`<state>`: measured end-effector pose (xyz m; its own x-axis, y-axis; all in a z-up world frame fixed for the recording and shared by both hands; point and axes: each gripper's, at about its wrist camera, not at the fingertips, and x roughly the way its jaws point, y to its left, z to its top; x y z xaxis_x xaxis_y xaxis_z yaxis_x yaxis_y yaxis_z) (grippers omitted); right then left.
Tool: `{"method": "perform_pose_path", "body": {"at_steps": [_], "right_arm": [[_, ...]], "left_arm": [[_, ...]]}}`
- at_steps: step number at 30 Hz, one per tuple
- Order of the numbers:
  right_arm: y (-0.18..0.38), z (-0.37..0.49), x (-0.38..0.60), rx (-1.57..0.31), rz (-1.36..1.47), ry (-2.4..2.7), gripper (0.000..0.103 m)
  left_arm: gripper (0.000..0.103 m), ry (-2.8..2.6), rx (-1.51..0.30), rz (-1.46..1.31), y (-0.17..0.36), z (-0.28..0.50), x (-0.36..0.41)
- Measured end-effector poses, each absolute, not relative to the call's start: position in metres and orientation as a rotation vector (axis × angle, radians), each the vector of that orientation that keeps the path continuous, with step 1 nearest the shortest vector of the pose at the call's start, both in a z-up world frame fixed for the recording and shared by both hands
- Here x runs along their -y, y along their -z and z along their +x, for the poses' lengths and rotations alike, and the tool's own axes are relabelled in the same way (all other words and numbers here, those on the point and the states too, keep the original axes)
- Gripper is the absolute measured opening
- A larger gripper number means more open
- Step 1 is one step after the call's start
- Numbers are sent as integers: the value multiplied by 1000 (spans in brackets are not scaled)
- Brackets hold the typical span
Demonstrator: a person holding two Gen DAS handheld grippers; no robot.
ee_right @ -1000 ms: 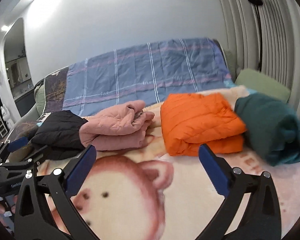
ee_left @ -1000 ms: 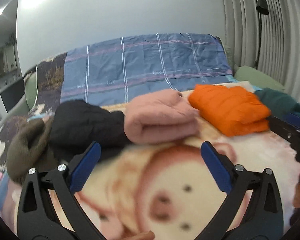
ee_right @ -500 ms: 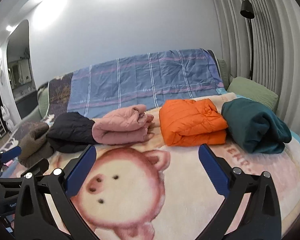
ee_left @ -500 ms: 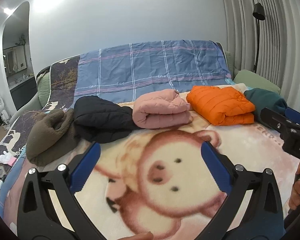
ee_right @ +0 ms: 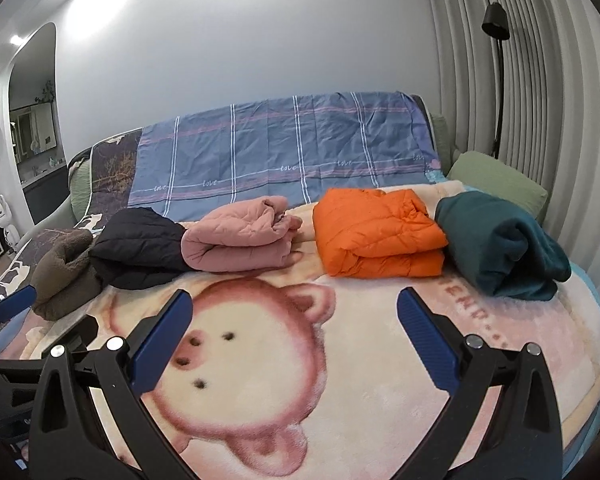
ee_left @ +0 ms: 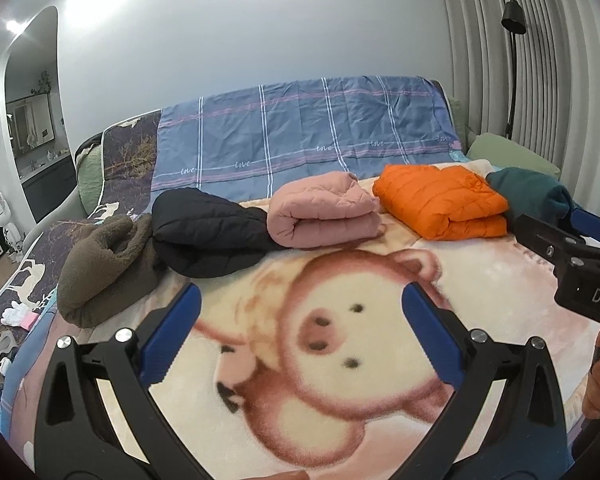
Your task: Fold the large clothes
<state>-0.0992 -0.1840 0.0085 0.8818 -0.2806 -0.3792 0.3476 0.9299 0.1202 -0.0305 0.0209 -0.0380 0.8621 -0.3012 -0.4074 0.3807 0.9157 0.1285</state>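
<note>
Both grippers hang over the bed, side by side, and neither holds anything. The left gripper (ee_left: 300, 328) has its blue-padded fingers (ee_left: 172, 340) spread wide, nothing but the pig-print blanket (ee_left: 340, 360) showing between them. The right gripper (ee_right: 294, 332) is the same story: fingers (ee_right: 426, 344) wide apart, bare blanket in the gap.

Across the far side of the blanket runs a row of five folded garments. From the left: an olive-brown fleece (ee_left: 104, 264) slumped at the blanket's edge, then a black quilted jacket (ee_left: 208, 236) pressed against it, then a pink quilted jacket (ee_left: 324, 216) rolled into a thick bundle and overlapping the black one's right end. A narrow strip of blanket separates the pink from the orange puffer jacket (ee_right: 376, 236), folded flat in two neat layers. Just beside that, touching or nearly so, lies the dark teal garment (ee_right: 500, 244), folded into a chunky roll at the right end.

Behind the row, a blue plaid cover (ee_right: 284, 152) drapes the head of the bed, with a green pillow (ee_right: 496, 180) at the right. A black floor lamp (ee_right: 496, 24) stands against the ribbed wall.

In the left wrist view the right gripper's black body pokes in at the right edge, with a hand (ee_left: 598, 384) beneath it.
</note>
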Motion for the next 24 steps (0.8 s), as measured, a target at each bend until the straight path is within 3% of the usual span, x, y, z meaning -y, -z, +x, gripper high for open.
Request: {"method": "perform_pose_path", "body": {"at_steps": [24], "right_arm": [[3, -78, 179, -408, 147, 332, 102]], "left_arm": [[101, 342, -439, 226, 51, -16, -20]]}}
